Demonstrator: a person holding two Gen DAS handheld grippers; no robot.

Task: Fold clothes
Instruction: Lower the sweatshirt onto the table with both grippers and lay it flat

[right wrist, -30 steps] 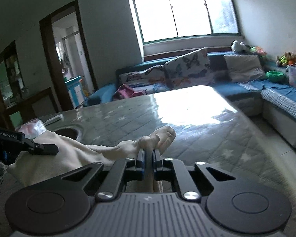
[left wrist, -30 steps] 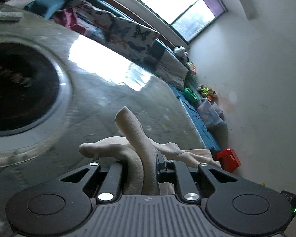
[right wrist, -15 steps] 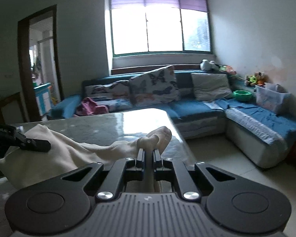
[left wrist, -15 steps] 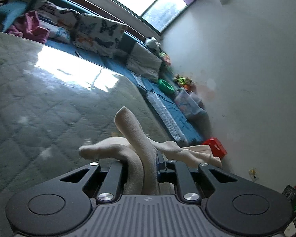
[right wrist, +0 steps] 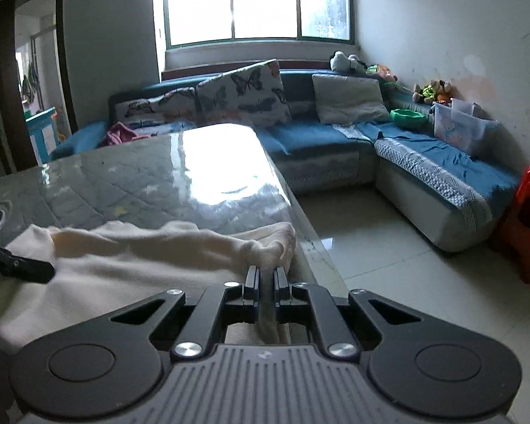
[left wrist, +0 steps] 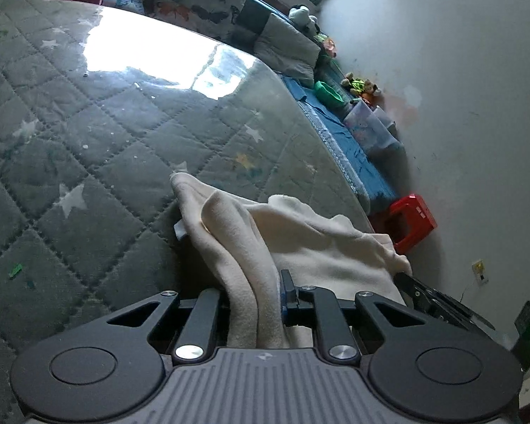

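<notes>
Cream garment (left wrist: 300, 247) pinched by both our grippers, spread on the near right part of the glass-topped table (left wrist: 88, 141).
Left gripper (left wrist: 254, 304) is clamped on a thick bunched fold that hides its fingertips; right gripper (right wrist: 266, 282) has its jaws closed on a thin edge by the table's right rim. We can't tell what type of garment it is. On the far sofa (right wrist: 335, 137): green bowl (right wrist: 408, 117) and clear plastic bin (right wrist: 459, 129), contents of both unreadable.
</notes>
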